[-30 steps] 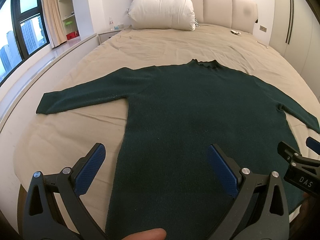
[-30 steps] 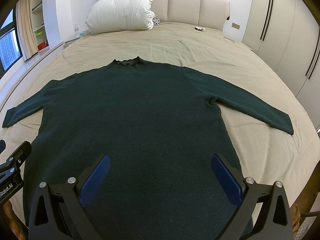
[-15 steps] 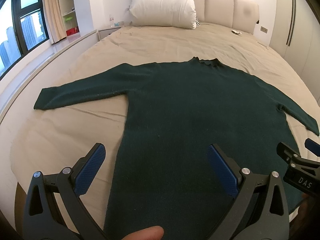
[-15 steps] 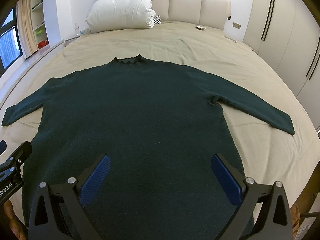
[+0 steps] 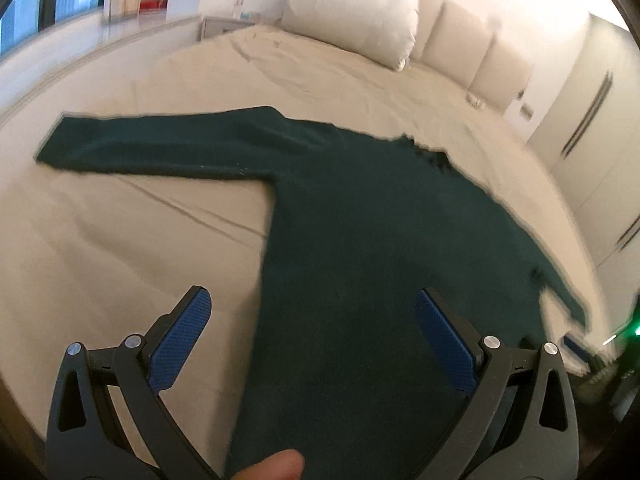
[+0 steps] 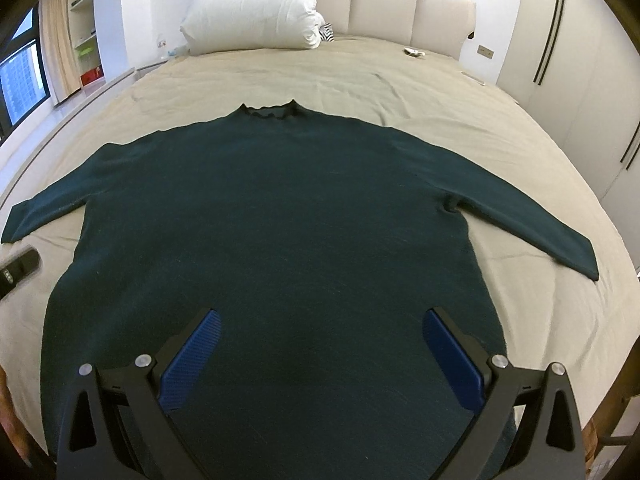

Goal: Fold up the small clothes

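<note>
Sweater (image 6: 276,216) lies flat on bed (image 6: 360,76); both grippers' fingers (image 5: 180,340) (image 6: 188,360) spread, empty.

**Both grippers open, nothing held**

Left gripper (image 5: 312,336): jaws spread wide, blue ribbed pads (image 5: 180,342) facing each other across a broad gap with nothing between them. View is tilted and blurred. A fingertip (image 5: 276,466) of the holding hand shows at the lower edge, between the black finger arms.

Right gripper (image 6: 320,356): jaws likewise fully apart, pads (image 6: 450,354) clear, nothing clamped. Frame level and sharp. Part of the left gripper's body appears at its left edge.
</note>
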